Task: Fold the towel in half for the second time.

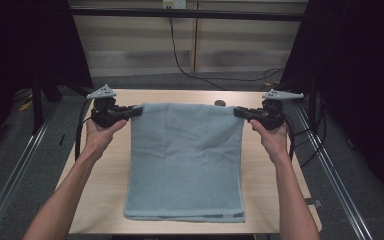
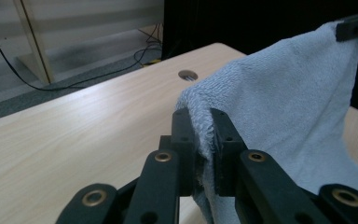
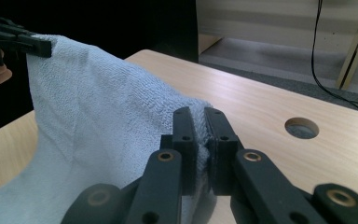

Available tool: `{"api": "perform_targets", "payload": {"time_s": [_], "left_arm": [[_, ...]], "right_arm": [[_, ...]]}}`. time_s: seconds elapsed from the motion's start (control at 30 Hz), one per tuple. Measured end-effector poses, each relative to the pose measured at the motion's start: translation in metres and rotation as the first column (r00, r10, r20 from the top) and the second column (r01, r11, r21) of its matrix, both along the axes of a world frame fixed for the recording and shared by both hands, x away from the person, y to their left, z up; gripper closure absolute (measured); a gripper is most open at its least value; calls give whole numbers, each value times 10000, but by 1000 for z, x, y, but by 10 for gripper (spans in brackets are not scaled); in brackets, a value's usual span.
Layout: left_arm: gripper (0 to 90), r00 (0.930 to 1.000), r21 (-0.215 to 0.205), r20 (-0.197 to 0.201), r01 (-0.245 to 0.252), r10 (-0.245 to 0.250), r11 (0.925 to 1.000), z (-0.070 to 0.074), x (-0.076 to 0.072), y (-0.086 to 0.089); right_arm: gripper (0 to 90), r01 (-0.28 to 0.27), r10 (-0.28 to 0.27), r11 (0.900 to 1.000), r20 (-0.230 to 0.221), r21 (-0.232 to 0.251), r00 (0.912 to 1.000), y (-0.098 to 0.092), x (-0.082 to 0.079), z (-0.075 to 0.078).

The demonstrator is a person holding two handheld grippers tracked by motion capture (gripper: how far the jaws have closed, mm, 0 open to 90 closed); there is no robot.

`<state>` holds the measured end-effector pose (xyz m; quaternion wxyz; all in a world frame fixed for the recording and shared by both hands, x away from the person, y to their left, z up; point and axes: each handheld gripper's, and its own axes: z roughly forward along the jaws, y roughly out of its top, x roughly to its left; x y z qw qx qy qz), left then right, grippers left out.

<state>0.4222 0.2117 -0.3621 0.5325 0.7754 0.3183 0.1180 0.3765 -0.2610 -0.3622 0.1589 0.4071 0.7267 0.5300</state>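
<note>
Holding blue towel [image 1: 186, 160] by far corners | left gripper [image 1: 135, 110] and right gripper [image 1: 240, 112] each pinch one, lifted; near edge rests on desk [image 1: 105, 195] | risk, we judge: thin bite, uneven pull slips a corner

Bare table [image 1: 105, 185] is lying open to you either side of the towel [image 1: 187, 160], which is draping across the middle.
</note>
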Motion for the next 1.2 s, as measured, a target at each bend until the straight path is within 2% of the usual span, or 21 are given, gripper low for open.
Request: {"api": "perform_targets", "payload": {"time_s": [0.1, 0.17, 0.2, 0.27, 0.53, 0.6, 0.67, 0.8, 0.83, 0.87, 0.97, 1.07, 1.13, 1.2], "left_arm": [[822, 9999, 53, 163, -35, 35, 10000, 3, 0, -1], [823, 9997, -33, 235, 25, -24, 10000, 1, -5, -1], [823, 9995, 130, 276, 113, -117, 9999, -2, -9, -1], [823, 9994, 229, 299, 161, -168, 9996, -8, -15, 0], [823, 9996, 20, 87, 281, -282, 9996, -27, -33, 14], [822, 9993, -26, 3, 380, -380, 9993, -29, -39, 14], [823, 9990, 8, 96, 437, -437, 9990, -31, -49, 15], [823, 9981, -46, 99, 605, -604, 9982, -32, -60, 19], [823, 9981, -49, 115, 606, -605, 9981, -32, -64, 20], [823, 9979, -112, 120, 638, -637, 9979, -33, -69, 21], [823, 9970, -182, 54, 778, -777, 9968, -40, -81, 23], [823, 9957, -362, -134, 915, -921, 9951, -47, -92, 25], [823, 9946, -198, -171, 1018, -1021, 9946, -53, -98, 26], [822, 9944, -253, -202, 1030, -1035, 9944, -56, -101, 26]], "right_arm": [[841, 70, -70, 10000, 14, 43, 10000, -2, 3, 5], [841, 61, -61, 9999, 13, 94, 10000, -3, 2, 6], [841, 45, -45, 9999, 33, 120, 10000, -2, 0, 6], [841, -67, 67, 9999, 45, 80, 10000, -2, -5, 3], [841, -543, 544, 9985, 78, -55, 9985, 2, -30, -5], [841, -692, 691, 9971, 30, 311, 9976, 2, -38, -7], [841, -788, 789, 9953, -4, 565, 9969, 0, -44, -9], [841, -959, 963, 9952, -193, 183, 9952, 2, -62, -12], [841, -959, 963, 9952, -193, 183, 9952, 2, -62, -12], [841, -1091, 1090, 9940, -252, -3, 9937, 4, -71, -13], [841, -1221, 1212, 9921, -317, -276, 9921, 7, -83, -16], [841, -1272, 1235, 9900, -618, -605, 9904, 8, -98, -25], [841, -1335, 1275, 9888, -885, -660, 9879, 8, -104, -34], [841, -1375, 1284, 9873, -1104, -794, 9856, 9, -110, -43]]}}
